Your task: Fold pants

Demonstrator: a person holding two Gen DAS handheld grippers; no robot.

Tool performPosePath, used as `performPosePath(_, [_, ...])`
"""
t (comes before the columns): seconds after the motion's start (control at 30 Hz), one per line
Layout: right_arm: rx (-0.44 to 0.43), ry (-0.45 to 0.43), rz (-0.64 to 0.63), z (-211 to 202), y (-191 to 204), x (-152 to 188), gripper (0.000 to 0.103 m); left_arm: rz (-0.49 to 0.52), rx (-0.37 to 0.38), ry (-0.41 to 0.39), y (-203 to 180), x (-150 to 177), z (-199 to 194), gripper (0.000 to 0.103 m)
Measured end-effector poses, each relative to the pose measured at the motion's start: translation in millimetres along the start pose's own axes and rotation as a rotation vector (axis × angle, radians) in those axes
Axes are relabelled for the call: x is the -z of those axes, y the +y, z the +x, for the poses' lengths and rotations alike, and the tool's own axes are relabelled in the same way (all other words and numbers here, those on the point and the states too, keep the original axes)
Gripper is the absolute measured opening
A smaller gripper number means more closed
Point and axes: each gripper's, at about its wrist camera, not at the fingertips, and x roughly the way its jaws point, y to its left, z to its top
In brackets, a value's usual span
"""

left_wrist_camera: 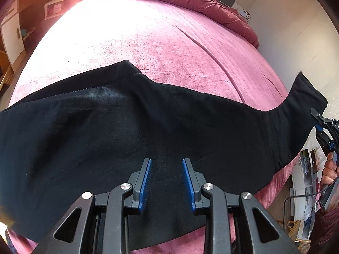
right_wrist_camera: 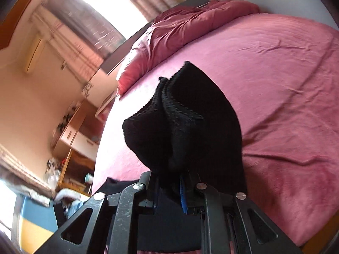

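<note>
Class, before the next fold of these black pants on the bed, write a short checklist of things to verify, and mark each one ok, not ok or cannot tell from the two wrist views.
1. Right gripper holds the pants: ok, ribbed end bunched between its fingers.
2. Left gripper holds cloth: not ok, jaws open above the fabric, nothing between them.
3. Pants lie on the pink bedspread: ok for the middle part; the right end is lifted.
4. Fabric is smooth: not ok, creases show near the middle.
5. Space to fold onto: ok, bare bedspread beyond the pants.
6. Far left end of the pants: cannot tell, cut off by the frame.
</note>
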Motion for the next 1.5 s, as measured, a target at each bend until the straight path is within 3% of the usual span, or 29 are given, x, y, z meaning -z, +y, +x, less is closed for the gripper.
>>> performPosePath(0.17, [-0.047, 0.168, -0.125, 51.8, 59.7, 40.6, 0.016, -0.043, 0.032, -0.011, 16.3, 2.2, -12.9, 0.030])
performPosePath(0.33, [-0.050, 0.316, -0.183, 102.5, 91.2, 86.3, 0.015, -0.080, 0.065, -0.003, 30.6, 3.3, -18.8, 0.030])
performPosePath(0.57, [0.034, 0.410, -0.261, 146.0, 100.3, 128.5, 0.016, -0.141, 0.141, 0.021, 45.6, 5.0, -20.3, 0.030])
performPosePath(0.8, [0.137, 0.397, -0.467, 160.1, 127.7, 153.5, 0.020, -0.246, 0.284, 0.068, 56.9, -3.1, -12.7, 0.030])
performPosePath(0.83, [0.148, 0.392, -0.501, 161.8, 131.4, 157.8, 0.022, -0.261, 0.302, 0.081, 55.3, -3.8, -8.9, 0.036])
performPosePath(0.9, [0.130, 0.394, -0.547, 162.5, 138.9, 162.5, 0.037, -0.292, 0.331, 0.105, 55.8, -6.5, -2.8, 0.046])
performPosePath(0.97, [0.083, 0.416, -0.572, 161.6, 142.2, 166.6, 0.047, -0.314, 0.351, 0.129, 55.0, -6.8, -0.2, 0.049])
performPosePath(1.07, [0.013, 0.454, -0.531, 156.5, 141.6, 161.5, 0.047, -0.315, 0.345, 0.147, 50.8, -10.6, 4.6, 0.050])
performPosePath(1.23, [0.058, 0.404, -0.421, 122.7, 109.1, 142.5, 0.047, -0.283, 0.296, 0.191, 38.9, -14.8, 17.6, 0.050])
performPosePath(1.47, [0.294, 0.276, -0.224, 55.4, 20.8, 120.0, 0.058, -0.255, 0.304, 0.234, 26.6, -16.8, 27.5, 0.048])
performPosePath(1.5, [0.328, 0.277, -0.201, 53.4, 11.4, 119.0, 0.058, -0.246, 0.310, 0.233, 23.4, -17.2, 27.2, 0.036])
